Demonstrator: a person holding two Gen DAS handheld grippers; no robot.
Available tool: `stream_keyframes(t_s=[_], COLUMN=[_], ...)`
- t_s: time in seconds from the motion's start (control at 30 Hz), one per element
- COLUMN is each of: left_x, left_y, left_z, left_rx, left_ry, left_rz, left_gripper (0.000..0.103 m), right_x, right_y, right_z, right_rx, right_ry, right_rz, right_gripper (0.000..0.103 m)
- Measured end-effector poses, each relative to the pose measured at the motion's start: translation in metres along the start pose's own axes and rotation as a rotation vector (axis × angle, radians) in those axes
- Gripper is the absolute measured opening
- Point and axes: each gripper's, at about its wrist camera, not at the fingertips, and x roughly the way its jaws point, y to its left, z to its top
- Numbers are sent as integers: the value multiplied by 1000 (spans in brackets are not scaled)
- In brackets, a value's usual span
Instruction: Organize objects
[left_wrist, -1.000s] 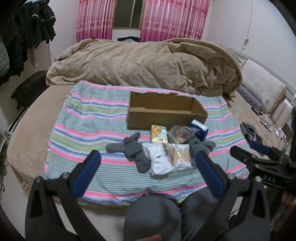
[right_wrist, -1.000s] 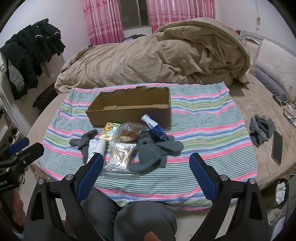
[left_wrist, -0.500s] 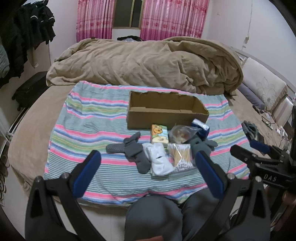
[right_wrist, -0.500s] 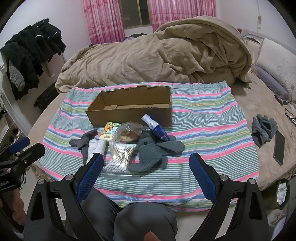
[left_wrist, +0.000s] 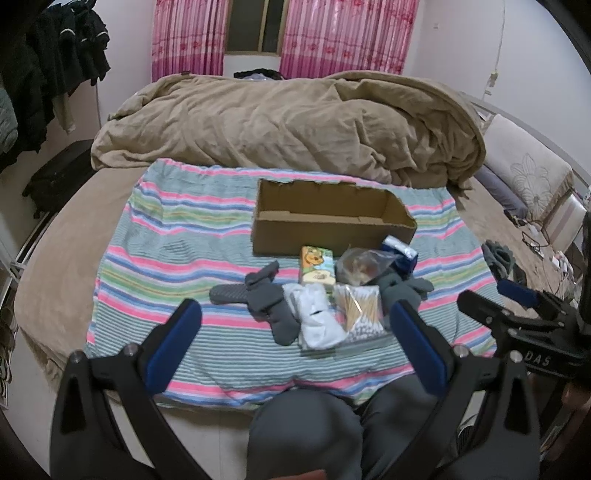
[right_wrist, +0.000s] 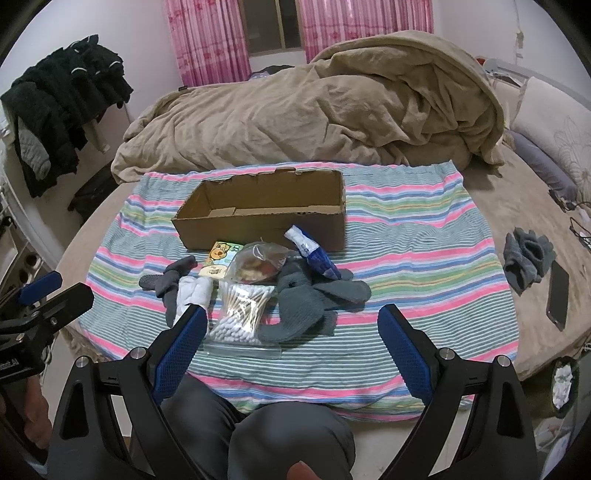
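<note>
An empty open cardboard box (left_wrist: 332, 225) (right_wrist: 266, 218) stands on a striped cloth (left_wrist: 166, 236) (right_wrist: 413, 236) on the bed. In front of it lies a cluster: dark grey socks (left_wrist: 266, 302), white socks (left_wrist: 314, 317), a bag of cotton swabs (right_wrist: 240, 314), a cartoon-printed packet (left_wrist: 317, 264), a clear bag with brownish contents (right_wrist: 258, 260), a blue and white packet (right_wrist: 312, 253) and grey gloves (right_wrist: 314, 299). My left gripper (left_wrist: 295, 347) is open and empty, held near the cloth's front edge. My right gripper (right_wrist: 291, 343) is open and empty, likewise short of the cluster.
A crumpled tan duvet (left_wrist: 288, 122) fills the back of the bed. A grey glove (right_wrist: 528, 258) and a phone (right_wrist: 557, 291) lie on the bed to the right. Dark clothes (right_wrist: 55, 103) hang at the left. My knees (right_wrist: 288, 435) are below the grippers.
Both views have shifted only slightly. Nothing on the cloth has moved and both grippers stay open.
</note>
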Motion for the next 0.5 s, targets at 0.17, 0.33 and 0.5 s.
stream_keyframes(t_s=[0.17, 0.33, 0.5], left_x=[-1, -1, -1], left_y=[-2, -2, -1], left_z=[1, 1, 2], left_rx=[-1, 2, 0], left_ry=[-2, -2, -4], left_rz=[-8, -8, -9], left_gripper=[103, 103, 103], right_x=[0, -3, -3], right_y=[1, 2, 3], right_z=[0, 3, 4], right_rx=[-1, -7, -9], right_ry=[-3, -4, -5], right_rz=[-5, -3, -3], right_gripper=[96, 96, 96])
